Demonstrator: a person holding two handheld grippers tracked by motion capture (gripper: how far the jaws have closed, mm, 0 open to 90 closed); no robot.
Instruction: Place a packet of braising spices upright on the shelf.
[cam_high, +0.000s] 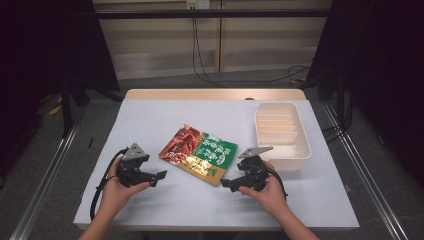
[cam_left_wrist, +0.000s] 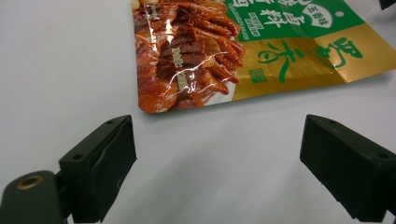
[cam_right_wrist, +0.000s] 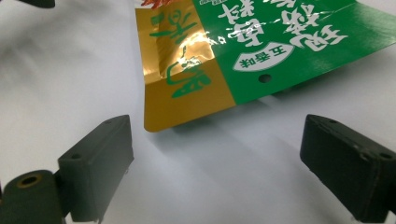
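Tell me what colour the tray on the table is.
Cream-white tray, clearest in the high view.

Red-green-gold seasoning packet (cam_high: 198, 154) flat, skewed, mid-table, one gold corner lifted.

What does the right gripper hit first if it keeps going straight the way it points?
Likely the seasoning packet: the right gripper, fingers open, faces its gold corner across bare white table. How high that corner sits is unclear.

far end of the seasoning packet (cam_left_wrist: 243, 51) beyond the top edge in both gripper views, print partly glare-blurred
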